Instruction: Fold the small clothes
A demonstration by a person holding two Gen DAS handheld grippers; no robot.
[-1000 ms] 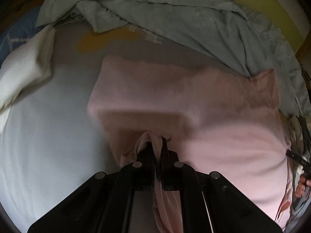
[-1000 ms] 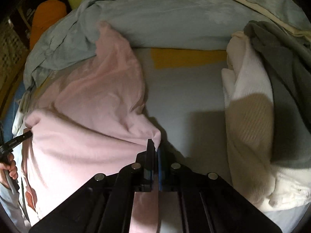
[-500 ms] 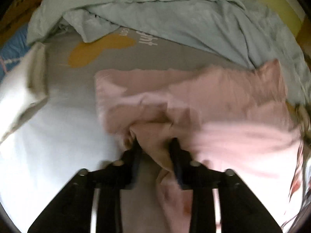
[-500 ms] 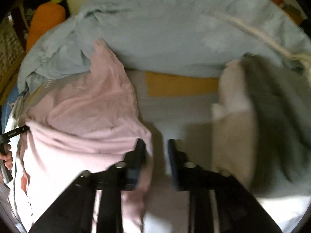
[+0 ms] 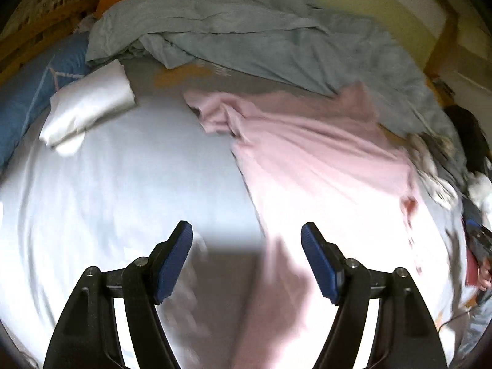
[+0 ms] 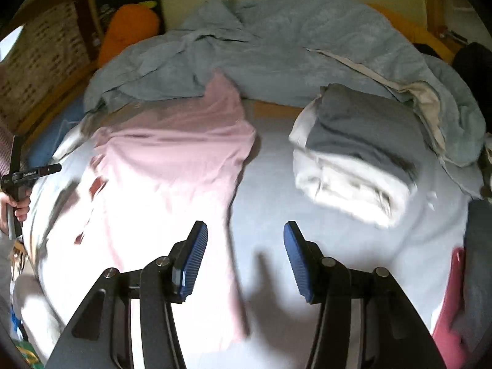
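Just let go of soft pink cotton garment [image 5: 307,153], lying flat mid-bed now. My left claw [image 5: 246,258] opening, right claw [image 6: 243,258] opening, both empty. Fold laid, next fold due.

Bed [image 6: 270,215], pale sheet: pink garment [image 6: 172,166] spread flat; folded grey-and-white stack [image 6: 353,160]; white folded piece [image 5: 89,107]; crumpled grey-blue duvet [image 6: 292,49] at far end.

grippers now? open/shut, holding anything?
Left gripper: jaws opening, nothing between them; pink garment lies below.
Right gripper: jaws opening, holding nothing.
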